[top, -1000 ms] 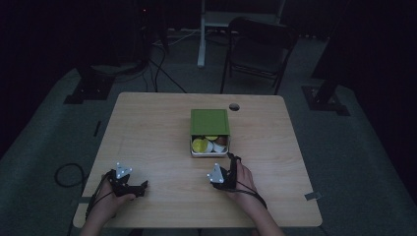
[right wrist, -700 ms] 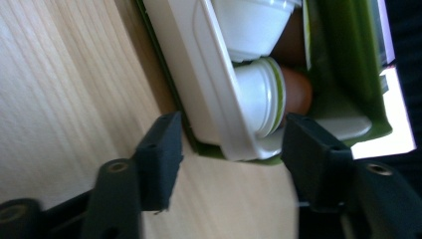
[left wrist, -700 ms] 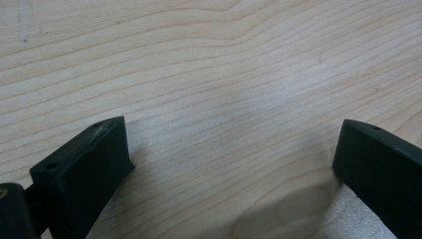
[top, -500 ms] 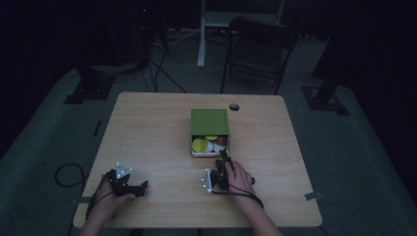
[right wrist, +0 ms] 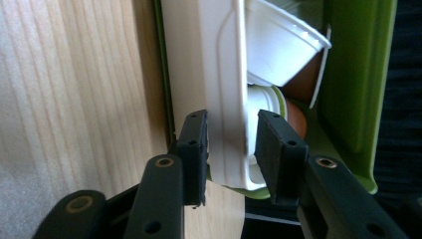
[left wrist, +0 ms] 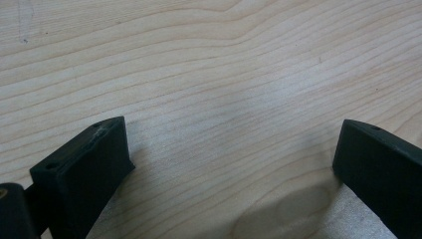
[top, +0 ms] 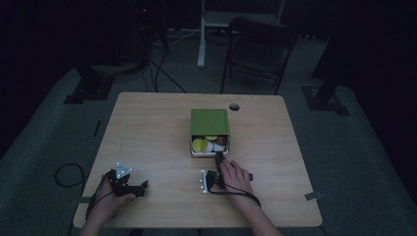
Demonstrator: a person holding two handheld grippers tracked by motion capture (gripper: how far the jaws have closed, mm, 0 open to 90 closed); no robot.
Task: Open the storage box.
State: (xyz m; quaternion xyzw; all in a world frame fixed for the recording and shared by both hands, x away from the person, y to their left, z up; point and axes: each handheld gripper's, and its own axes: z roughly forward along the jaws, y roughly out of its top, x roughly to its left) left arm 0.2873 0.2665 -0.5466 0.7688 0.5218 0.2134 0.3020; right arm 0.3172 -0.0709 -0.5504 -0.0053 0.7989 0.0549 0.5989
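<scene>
Partly lidded box (top: 210, 147) (contents indistinct)

overhead table (top: 147, 128) view, two close claw cameras

Green lunch box (top: 209, 122) mid-bench, green lid half covering a white inner tray (right wrist: 226, 89). Near end open: small white cups (right wrist: 278, 45), yellow and reddish contents showing. Tray's near wall sits between claw pads.

Box (top: 210, 122) blocks table (top: 147, 132) centre; left, near edge free.
</scene>
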